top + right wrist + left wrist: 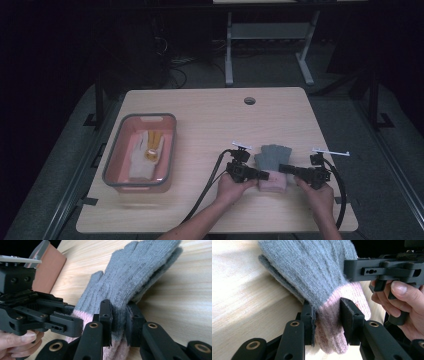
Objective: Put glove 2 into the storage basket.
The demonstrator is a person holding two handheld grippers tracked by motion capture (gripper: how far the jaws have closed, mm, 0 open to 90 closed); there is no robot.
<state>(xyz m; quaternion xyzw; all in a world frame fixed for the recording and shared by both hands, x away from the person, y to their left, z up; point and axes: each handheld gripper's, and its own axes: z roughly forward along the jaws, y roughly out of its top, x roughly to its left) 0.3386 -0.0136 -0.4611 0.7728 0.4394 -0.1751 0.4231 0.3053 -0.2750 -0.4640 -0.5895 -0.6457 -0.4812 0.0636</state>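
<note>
Nearest the lens, clamped between two black jaws in the left gripper view: grey knitted gloves [312, 272] with pink cuffs [332, 325], two layers stacked. Left gripper [263, 175] closed on the cuff end from one side, pads pressing the wool, jaws narrowed to the thickness of the knit. Right gripper [283, 168] closed on the same cuff end from the opposite side, pads pinching both layers where grey meets pink, likewise with little gap left. Grey fingers of the gloves pointing away from the person, resting on the pale wooden table [210, 125], cuff end lifted slightly off the wood in the gripper views. Left hand [231, 187] and right hand [316, 192] wrapped around the gripper handles, just behind the gloves on the person's side. Black cables looping off both grippers, down toward the near table edge. Well to the left of the gloves: grey-rimmed pink bin [167, 150], holding a white glove [141, 162] with yellow patches. Beyond the gloves, near the far table edge: round cable hole [249, 100]. Past the table: metal desk legs [229, 55] on a dark floor.
</note>
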